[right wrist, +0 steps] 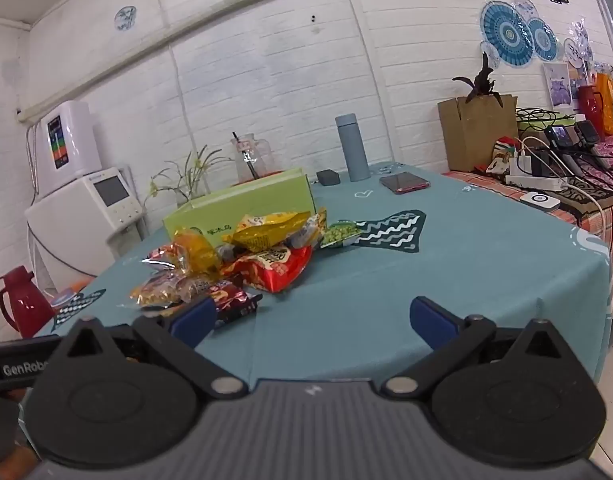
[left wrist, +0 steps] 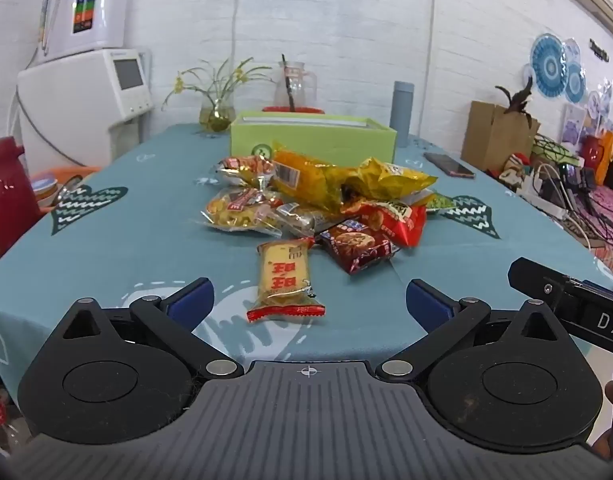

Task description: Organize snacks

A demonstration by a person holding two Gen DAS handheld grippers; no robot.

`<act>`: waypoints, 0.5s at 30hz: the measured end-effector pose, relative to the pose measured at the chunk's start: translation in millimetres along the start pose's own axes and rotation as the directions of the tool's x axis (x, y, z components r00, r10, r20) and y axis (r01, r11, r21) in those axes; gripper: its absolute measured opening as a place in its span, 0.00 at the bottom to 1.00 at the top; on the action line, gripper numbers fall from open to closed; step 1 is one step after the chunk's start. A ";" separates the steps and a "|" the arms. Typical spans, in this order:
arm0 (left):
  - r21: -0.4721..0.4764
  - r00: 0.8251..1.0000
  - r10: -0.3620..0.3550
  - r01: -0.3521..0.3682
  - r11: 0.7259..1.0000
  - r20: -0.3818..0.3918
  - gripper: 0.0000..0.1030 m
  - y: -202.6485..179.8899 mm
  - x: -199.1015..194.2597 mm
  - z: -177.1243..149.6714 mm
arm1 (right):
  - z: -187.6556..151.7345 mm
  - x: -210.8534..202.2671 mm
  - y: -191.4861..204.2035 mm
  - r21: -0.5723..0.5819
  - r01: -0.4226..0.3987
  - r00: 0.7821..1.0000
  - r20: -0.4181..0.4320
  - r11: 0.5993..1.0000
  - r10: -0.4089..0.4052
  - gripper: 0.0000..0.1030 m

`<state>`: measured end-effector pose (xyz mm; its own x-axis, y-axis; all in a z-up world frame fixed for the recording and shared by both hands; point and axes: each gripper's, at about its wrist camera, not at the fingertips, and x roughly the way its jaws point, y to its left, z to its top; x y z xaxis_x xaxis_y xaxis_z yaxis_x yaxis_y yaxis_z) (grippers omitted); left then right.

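Note:
A heap of snack packets [left wrist: 318, 196] [right wrist: 242, 256] lies mid-table on the blue tablecloth [left wrist: 126, 248], in front of a light green box [left wrist: 312, 136] [right wrist: 246, 208]. A yellow cracker packet with a red end [left wrist: 284, 280] lies nearest, just ahead of my left gripper [left wrist: 309, 300], which is open and holds nothing. A dark red cookie packet [left wrist: 358, 250] [right wrist: 234, 304] sits beside it. My right gripper [right wrist: 312, 320] is open over bare cloth, right of the heap. A small green pea packet [right wrist: 340, 234] lies at the heap's right edge.
Behind the box stand a glass jug [left wrist: 294, 88], a plant vase [left wrist: 216, 114] and a grey-blue bottle [left wrist: 402, 114] [right wrist: 352, 148]. A phone [left wrist: 448, 165] [right wrist: 404, 182] lies at the far right. A red thermos [left wrist: 6, 196] stands left of the table, cluttered shelves to the right.

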<state>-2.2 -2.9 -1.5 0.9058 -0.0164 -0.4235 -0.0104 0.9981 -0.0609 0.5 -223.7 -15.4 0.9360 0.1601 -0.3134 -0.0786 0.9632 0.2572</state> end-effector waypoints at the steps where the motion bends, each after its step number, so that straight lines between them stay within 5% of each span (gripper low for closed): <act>1: 0.003 1.000 0.011 -0.011 1.000 -0.019 0.90 0.6 2.6 0.8 | 0.2 0.4 -0.7 0.000 0.002 1.000 0.003 1.000 -0.002 0.99; 15: 0.003 0.998 0.021 -0.021 1.000 -0.053 0.90 0.3 9.0 -4.2 | -2.9 4.3 -2.5 0.001 -0.010 1.000 -0.006 1.000 0.010 0.99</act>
<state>4.1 -3.1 -9.2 0.8816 0.0018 -0.4721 -0.0285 0.9984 -0.0493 3.7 -224.7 -20.0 0.9332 0.1709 -0.3162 -0.0876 0.9614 0.2609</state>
